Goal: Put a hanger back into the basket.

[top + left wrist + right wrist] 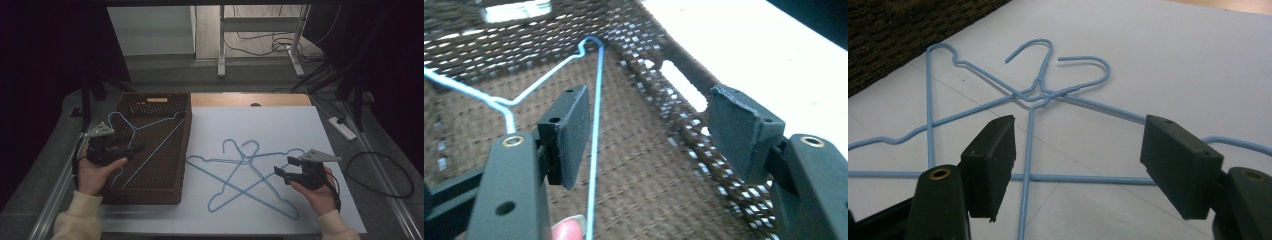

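A brown woven basket [185,150] stands on the left of the table, and a blue wire hanger [155,151] lies inside it. My left gripper [132,150] hovers over the basket's left part, open. In the left gripper view the hanger's straight wire [596,125] runs between the jaws, close to the left pad [571,132], above the basket floor and rim [689,75]. Two more blue hangers [245,161] lie crossed on the white sheet. My right gripper [284,167] is open just right of them. In its own view the crossed hangers [1040,92] lie beyond the open gripper [1078,160].
The white sheet [260,125] covers most of the table, and a wooden strip [250,100] shows at the back. A power strip [342,127] and cables lie on the floor to the right. A metal stand [221,45] rises behind the table.
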`<state>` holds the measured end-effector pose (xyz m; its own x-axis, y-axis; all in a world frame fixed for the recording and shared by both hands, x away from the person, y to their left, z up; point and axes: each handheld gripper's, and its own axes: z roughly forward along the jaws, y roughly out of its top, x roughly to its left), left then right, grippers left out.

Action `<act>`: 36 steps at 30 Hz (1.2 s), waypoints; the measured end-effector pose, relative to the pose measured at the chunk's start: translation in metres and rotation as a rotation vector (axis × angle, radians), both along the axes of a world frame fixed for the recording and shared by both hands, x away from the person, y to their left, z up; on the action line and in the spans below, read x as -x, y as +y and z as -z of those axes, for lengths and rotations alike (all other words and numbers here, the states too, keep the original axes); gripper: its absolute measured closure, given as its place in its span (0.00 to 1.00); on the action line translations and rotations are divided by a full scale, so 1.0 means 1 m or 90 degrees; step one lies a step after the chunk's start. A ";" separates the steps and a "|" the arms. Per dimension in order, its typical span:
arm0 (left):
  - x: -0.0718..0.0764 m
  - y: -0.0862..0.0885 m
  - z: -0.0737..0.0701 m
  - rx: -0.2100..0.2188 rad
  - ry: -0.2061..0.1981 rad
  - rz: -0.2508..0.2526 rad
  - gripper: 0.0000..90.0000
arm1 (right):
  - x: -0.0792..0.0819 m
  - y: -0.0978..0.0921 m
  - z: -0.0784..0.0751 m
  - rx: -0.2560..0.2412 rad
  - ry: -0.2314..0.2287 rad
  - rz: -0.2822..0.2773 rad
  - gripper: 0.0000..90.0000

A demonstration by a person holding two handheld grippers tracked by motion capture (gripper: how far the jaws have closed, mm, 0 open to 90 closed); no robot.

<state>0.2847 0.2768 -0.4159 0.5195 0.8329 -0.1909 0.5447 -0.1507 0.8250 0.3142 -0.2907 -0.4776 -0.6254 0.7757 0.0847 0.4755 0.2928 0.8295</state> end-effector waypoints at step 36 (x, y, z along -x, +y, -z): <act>0.034 -0.053 0.015 0.008 -0.060 0.100 0.36 | 0.004 -0.007 -0.005 -0.014 -0.017 -0.002 0.35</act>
